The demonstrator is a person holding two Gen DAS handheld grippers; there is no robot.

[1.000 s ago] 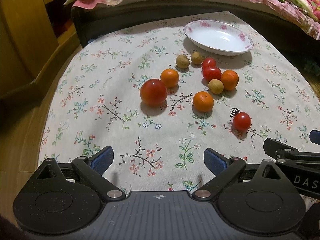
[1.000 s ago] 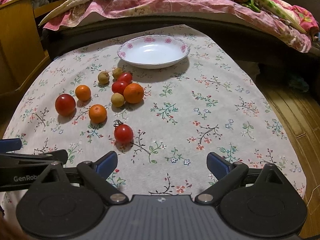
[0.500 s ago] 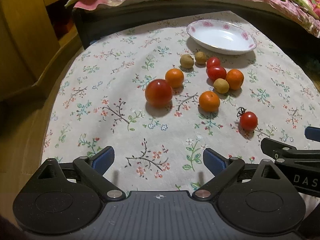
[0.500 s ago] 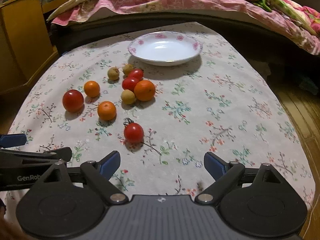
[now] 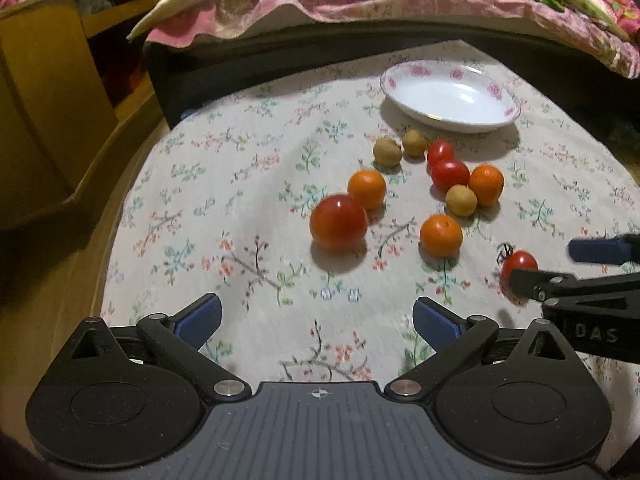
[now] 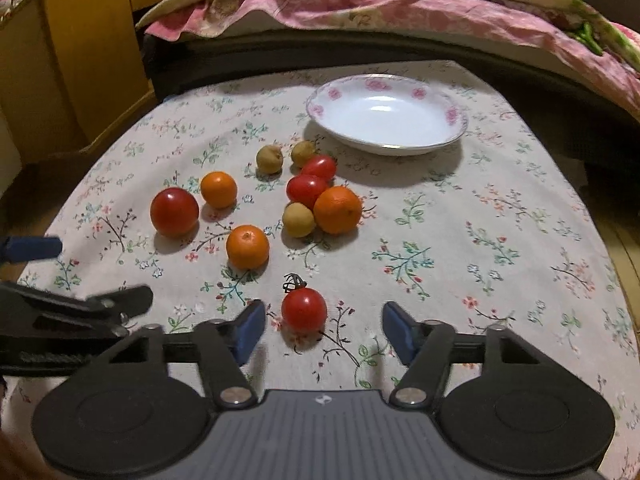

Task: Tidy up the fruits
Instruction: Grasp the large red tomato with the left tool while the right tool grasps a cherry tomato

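Several fruits lie on a floral tablecloth: tomatoes, oranges and small tan fruits. A stemmed small tomato [image 6: 304, 309] sits just ahead of my open right gripper [image 6: 323, 330], slightly left of centre between the blue pads, untouched. The same small tomato [image 5: 519, 264] shows in the left wrist view, partly behind the right gripper's fingers [image 5: 600, 250]. My left gripper [image 5: 318, 320] is open over bare cloth, with the big tomato [image 5: 338, 222] ahead of it. An empty white floral dish [image 6: 386, 112] stands at the back.
A bed with a pink quilt [image 6: 400, 4] runs behind the table, above a dark frame. A wooden cabinet [image 6: 80, 52] stands at the left. Wood floor shows beyond the table's right edge [image 6: 624, 240]. The left gripper's fingers [image 6: 28, 248] cross the right view's left side.
Both grippers have moved forward toward the fruits. The right gripper has come up to the stemmed tomato, which now lies between its pads. No fruit has moved.
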